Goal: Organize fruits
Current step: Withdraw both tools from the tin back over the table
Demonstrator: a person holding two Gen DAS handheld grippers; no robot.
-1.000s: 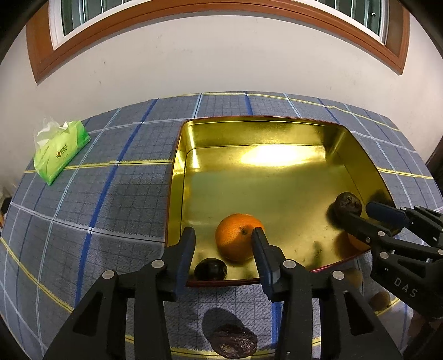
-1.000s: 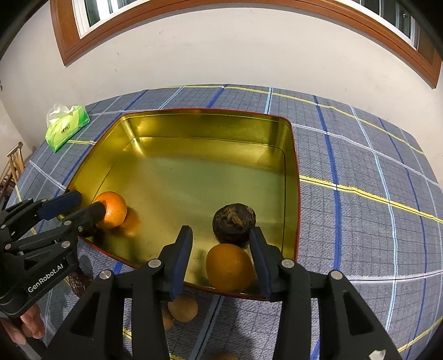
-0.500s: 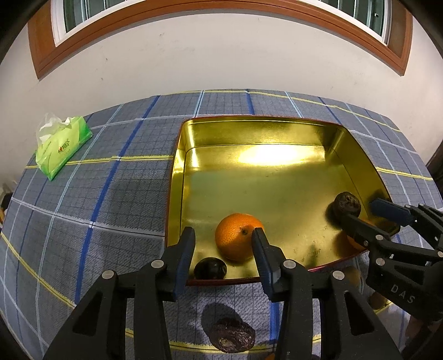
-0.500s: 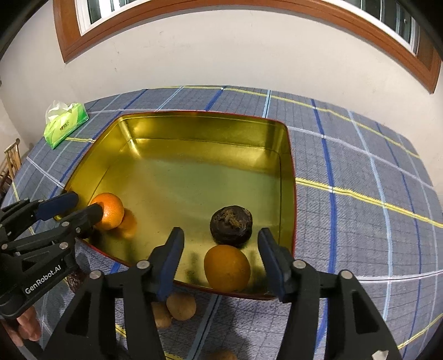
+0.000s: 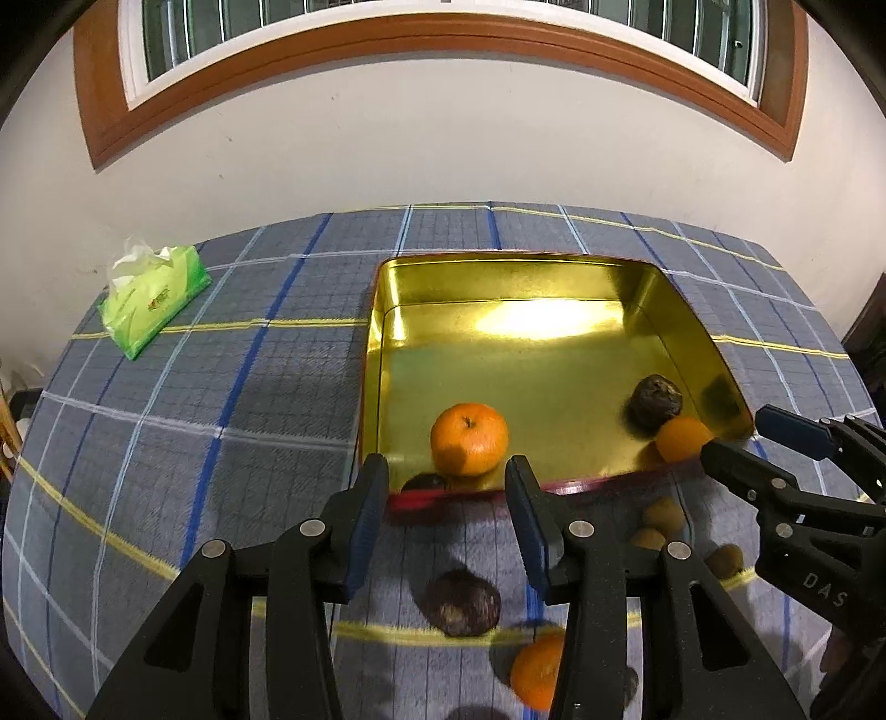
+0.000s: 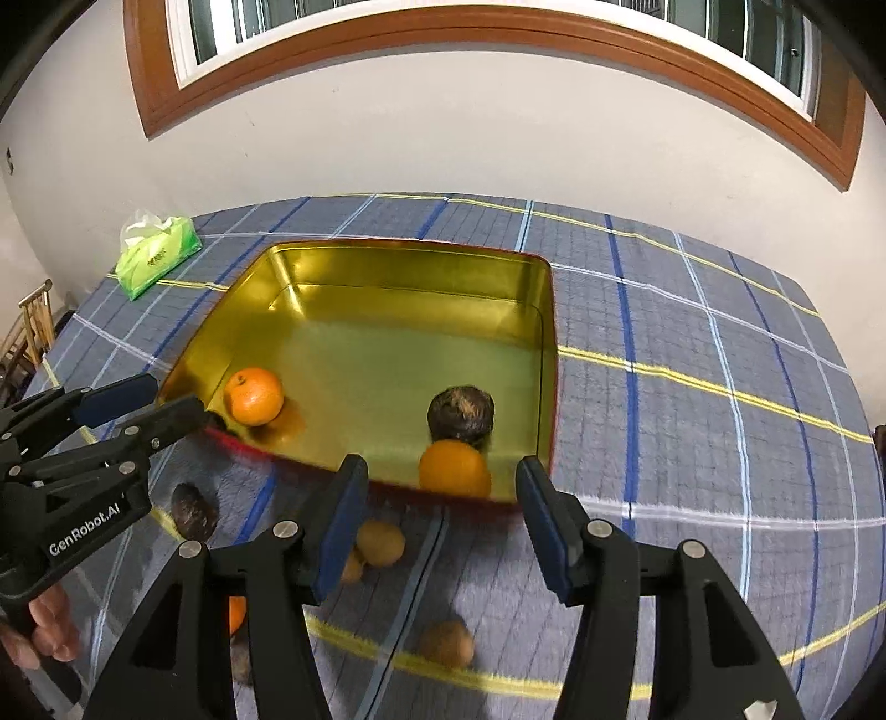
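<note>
The worktop (image 5: 166, 421), covered in a blue-grey plaid cloth with yellow and blue lines, fills the lower two thirds of both views under a pale wall and a wood-framed window (image 5: 443, 33). At the centre of each frame sits a gold tin tray (image 5: 526, 288) with a red outer rim.

The left gripper (image 5: 443, 526) occupies the bottom of the left wrist view, its fingers (image 5: 365, 509) spread wide with nothing between them, poised above the tray's near edge. The right gripper (image 6: 437, 531) fills the bottom of the right wrist view, its fingers (image 6: 338, 526) also wide apart and holding nothing.

A green tissue pack (image 5: 152, 299) lies on the cloth at middle left, well apart from the tray.

Inside the tray, a mandarin (image 5: 469, 438) rests near the lower left corner, with a small dark fruit (image 5: 423, 482) just beside it against the near wall. Toward the lower right corner a wrinkled dark fruit (image 5: 653, 400) touches an orange (image 5: 682, 438).

Outside the tray, on the cloth at the bottom of the left view, lie another wrinkled dark fruit (image 5: 462, 601), a second mandarin (image 5: 537, 670) partly hidden by the gripper, and three small brown fruits (image 5: 662, 512) near the right gripper.
</note>
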